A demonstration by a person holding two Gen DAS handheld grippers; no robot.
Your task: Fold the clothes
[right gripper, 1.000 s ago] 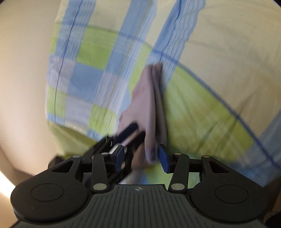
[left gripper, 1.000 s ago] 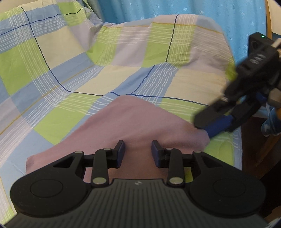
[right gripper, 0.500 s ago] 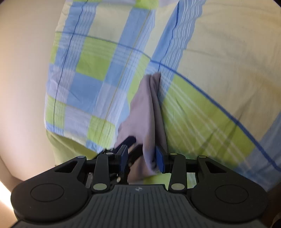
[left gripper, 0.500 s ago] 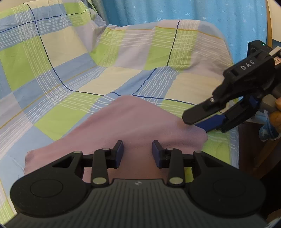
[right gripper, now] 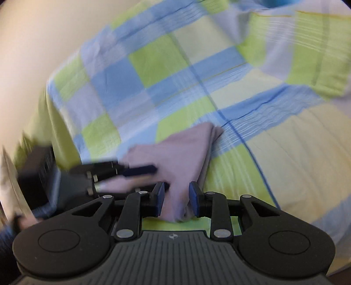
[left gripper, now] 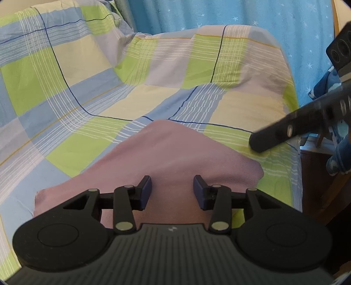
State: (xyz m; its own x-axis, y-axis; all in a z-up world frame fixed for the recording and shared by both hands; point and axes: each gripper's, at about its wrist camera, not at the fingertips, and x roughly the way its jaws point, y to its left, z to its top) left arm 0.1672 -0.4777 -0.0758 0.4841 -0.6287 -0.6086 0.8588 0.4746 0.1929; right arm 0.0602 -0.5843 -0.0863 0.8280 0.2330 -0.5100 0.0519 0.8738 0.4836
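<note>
The folded cloth (left gripper: 175, 157) lies on the bed sheet (left gripper: 87, 92), curtain (left gripper: 241, 15) behind the bed

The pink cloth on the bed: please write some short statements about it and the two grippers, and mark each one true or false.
1. The pink cloth lies on a checked bedsheet. True.
2. The left gripper is shut tight on the cloth. False: its jaws stand apart over the cloth and hold nothing.
3. In the right wrist view, part of the cloth sits between the jaws of the right gripper. True.
4. The cloth is dark green. False: it is pink.
5. A blue curtain with small stars hangs behind the bed. True.
</note>
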